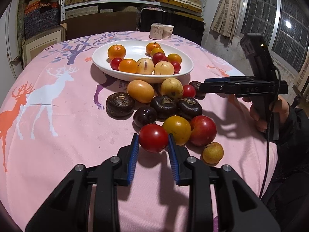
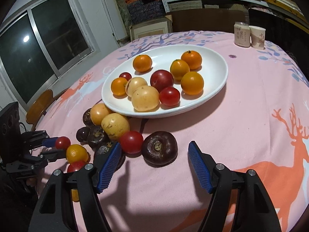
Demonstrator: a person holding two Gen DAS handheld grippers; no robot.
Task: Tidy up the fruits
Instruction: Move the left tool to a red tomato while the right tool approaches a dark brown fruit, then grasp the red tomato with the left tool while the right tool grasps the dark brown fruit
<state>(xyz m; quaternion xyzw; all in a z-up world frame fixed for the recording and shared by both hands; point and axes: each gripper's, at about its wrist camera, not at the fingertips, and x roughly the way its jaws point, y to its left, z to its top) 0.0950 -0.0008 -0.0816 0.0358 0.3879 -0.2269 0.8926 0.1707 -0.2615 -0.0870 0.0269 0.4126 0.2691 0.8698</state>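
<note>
Pink deer-print tablecloth covers the table.

Left wrist view: left gripper pinching a red tomato, blue pads pressed on both its sides, at the near edge of a loose fruit pile. Just behind the tomato a yellow-orange fruit and a red plum, touching each other. A small tan fruit lies just right of the fingers. Further back, dark purple fruits, all on the cloth in front of the white oval plate. The plate holds oranges, small red fruits and pale yellow fruits. Right gripper comes in from the right, held by a hand, tips at the far right end of the pile; gap not readable from this angle. Two cups stand behind the plate.

Right wrist view: right gripper spread wide, nothing between the pads, hovering over a dark purple fruit lying stem up beside another red tomato. Plate just beyond, full of mixed fruit. Left gripper at far left, clamped on its small red tomato, orange-yellow fruit touching it.
</note>
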